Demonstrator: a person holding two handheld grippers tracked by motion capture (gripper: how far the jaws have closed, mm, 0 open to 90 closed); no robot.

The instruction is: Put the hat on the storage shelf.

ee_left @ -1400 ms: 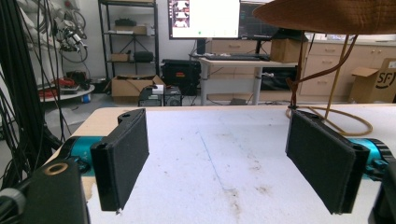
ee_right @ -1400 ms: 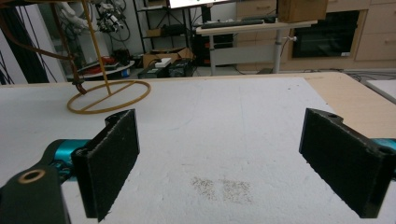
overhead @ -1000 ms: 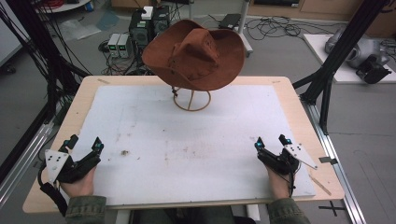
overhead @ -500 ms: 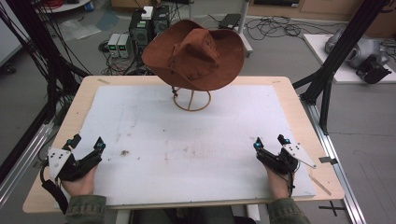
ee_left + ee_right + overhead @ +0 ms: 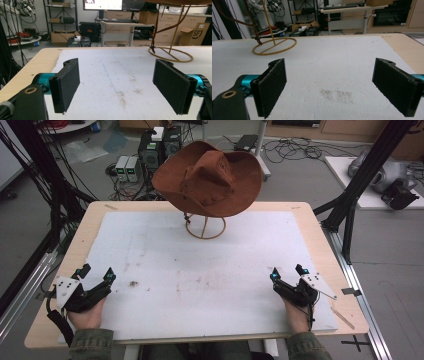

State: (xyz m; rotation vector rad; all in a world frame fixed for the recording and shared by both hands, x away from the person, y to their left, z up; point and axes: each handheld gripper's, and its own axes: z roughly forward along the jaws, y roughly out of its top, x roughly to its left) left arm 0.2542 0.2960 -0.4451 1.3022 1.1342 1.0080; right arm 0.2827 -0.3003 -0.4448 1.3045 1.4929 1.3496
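Note:
A brown cowboy hat [image 5: 210, 179] rests tilted on a thin wire stand [image 5: 205, 227] at the back middle of the white mat [image 5: 200, 270]. The stand's ring base [image 5: 170, 54] lies far ahead to the right in the left gripper view, and the ring base [image 5: 275, 46] lies far ahead to the left in the right gripper view. My left gripper [image 5: 96, 272] sits low at the mat's near left, open and holding nothing [image 5: 116, 85]. Near the front right, my right gripper [image 5: 286, 273] is open with bare mat between its pads [image 5: 329, 87].
The wooden table edge [image 5: 325, 245] frames the mat. Black frame posts [image 5: 350, 195] rise at both sides of the table. Stains mark the mat near the left gripper [image 5: 133, 283] and between the right jaws [image 5: 337, 96]. Floor clutter and cables lie beyond the table.
Both grippers have stayed almost still near the front corners. The left one has edged slightly; the hat and stand have not moved.

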